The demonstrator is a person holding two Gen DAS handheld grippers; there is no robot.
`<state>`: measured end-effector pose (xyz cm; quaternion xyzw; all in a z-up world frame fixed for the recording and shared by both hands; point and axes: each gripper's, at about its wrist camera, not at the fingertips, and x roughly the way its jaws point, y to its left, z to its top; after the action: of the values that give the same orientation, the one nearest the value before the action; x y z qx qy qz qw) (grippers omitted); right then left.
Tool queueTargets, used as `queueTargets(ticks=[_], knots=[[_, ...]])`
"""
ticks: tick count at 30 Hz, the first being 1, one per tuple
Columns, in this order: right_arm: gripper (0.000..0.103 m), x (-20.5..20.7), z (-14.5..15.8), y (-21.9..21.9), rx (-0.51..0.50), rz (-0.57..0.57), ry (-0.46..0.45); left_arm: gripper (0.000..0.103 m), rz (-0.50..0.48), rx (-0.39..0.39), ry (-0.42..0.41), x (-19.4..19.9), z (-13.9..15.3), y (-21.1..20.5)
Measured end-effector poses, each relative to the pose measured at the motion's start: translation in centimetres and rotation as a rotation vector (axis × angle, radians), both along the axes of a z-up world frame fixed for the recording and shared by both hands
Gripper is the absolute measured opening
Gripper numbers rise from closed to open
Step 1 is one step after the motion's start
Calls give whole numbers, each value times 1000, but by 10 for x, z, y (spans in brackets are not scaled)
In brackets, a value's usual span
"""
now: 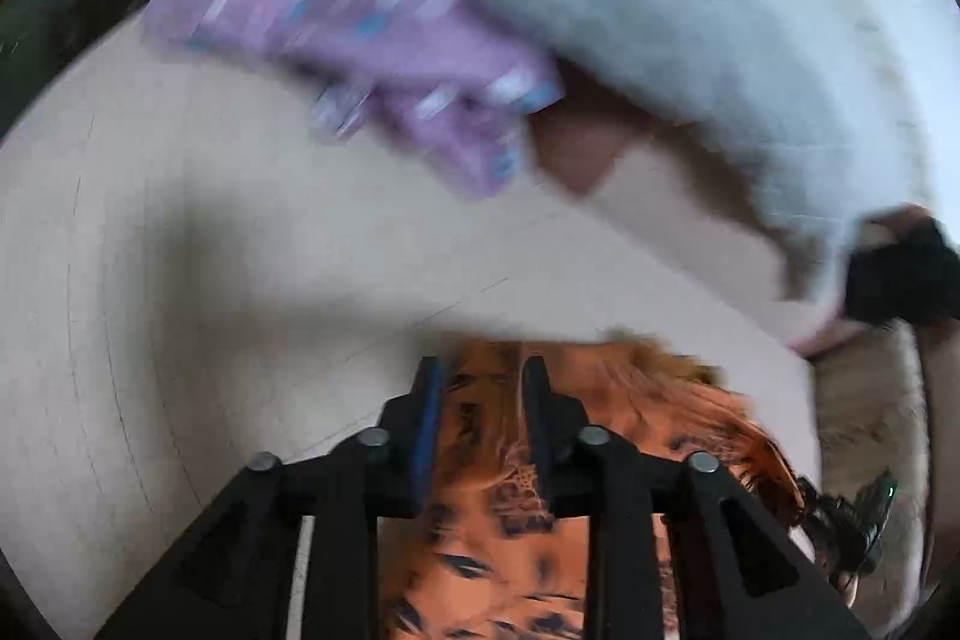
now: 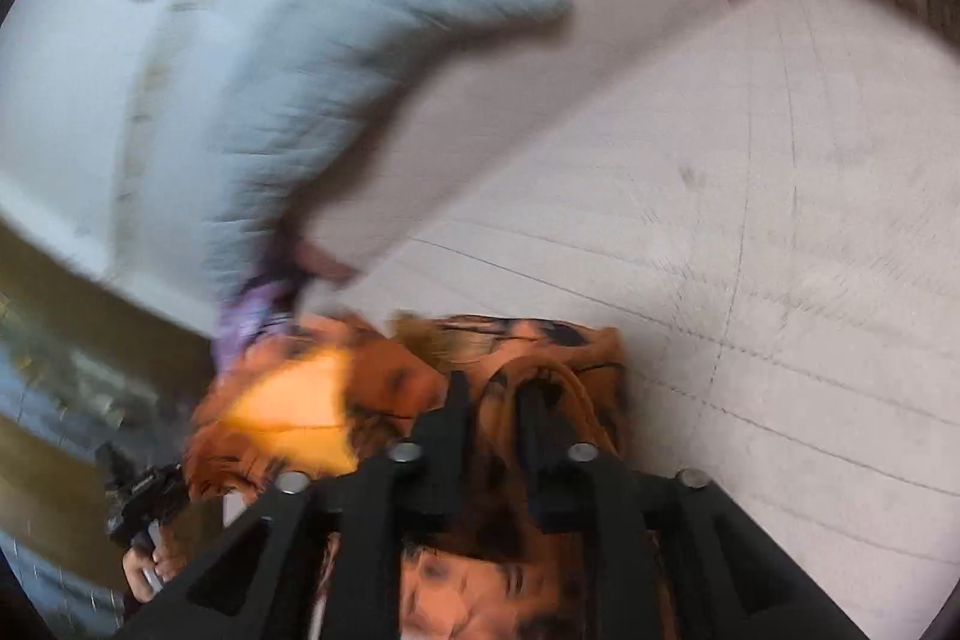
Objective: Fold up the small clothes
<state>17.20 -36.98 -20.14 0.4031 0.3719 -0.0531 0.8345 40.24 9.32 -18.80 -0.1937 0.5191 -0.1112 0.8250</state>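
An orange garment with black markings [image 1: 510, 490] hangs between my two grippers above the pale bed surface [image 1: 210, 250]. My left gripper [image 1: 483, 376] is shut on its top edge. In the right wrist view my right gripper [image 2: 495, 391] is shut on another part of the same orange garment [image 2: 336, 400]. A purple patterned garment [image 1: 372, 34] lies crumpled further back on the bed; a bit of it shows in the right wrist view [image 2: 252, 316]. Both views are blurred by motion.
A light grey pillow or blanket [image 1: 690, 40] lies at the back of the bed, also in the right wrist view [image 2: 312, 70]. The other hand-held gripper body [image 2: 144, 502] shows at lower left. The bed edge [image 1: 810, 340] runs at right.
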Motion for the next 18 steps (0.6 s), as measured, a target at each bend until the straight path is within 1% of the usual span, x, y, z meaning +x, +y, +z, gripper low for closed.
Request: queueTargets(ticks=[1,2,3,4,5,6,7,8,9,10,11,12,13,14,16,17,18], knots=[[28,6,-20,-3,33,-19,44,29,4,-34,24,-4,-13,4],[28,7,-42,-6,65,-37,92,29,7,-74,28,-11,-23,10],[29,5,-54,-7,81,-40,101,29,18,-90,20,-21,-29,16],[31,0,-62,-9,89,-40,88,33,34,-78,9,-30,-32,22],[35,-10,-66,-11,89,-47,59,36,41,-65,-9,-44,-34,27],[47,-19,-64,-13,88,-59,38,45,41,-65,-22,-51,-35,27],[66,-30,-59,-15,89,-73,11,54,43,-68,-37,-61,-35,27],[72,-47,-50,-17,73,-110,-38,58,47,-68,-46,-72,-35,26],[76,-60,-40,-20,54,-142,-86,64,56,-67,-50,-82,-36,23],[78,-74,-32,-24,34,-171,-130,64,64,-67,-54,-92,-36,21],[78,-86,-26,-24,17,-192,-150,64,65,-73,-64,-101,-36,16],[79,-96,-22,-24,14,-197,-149,65,59,-83,-84,-113,-36,9],[79,-102,-21,-22,27,-185,-149,68,56,-85,-102,-122,-36,4],[79,-109,-21,-17,32,-168,-136,69,60,-78,-116,-130,-36,0],[76,-119,-24,-6,6,-143,-99,73,86,-64,-147,-146,-40,-8],[73,-122,-25,-3,-2,-130,-92,74,92,-62,-146,-149,-45,-13],[63,-124,-24,4,-13,-114,-91,74,81,-60,-128,-146,-50,-16]])
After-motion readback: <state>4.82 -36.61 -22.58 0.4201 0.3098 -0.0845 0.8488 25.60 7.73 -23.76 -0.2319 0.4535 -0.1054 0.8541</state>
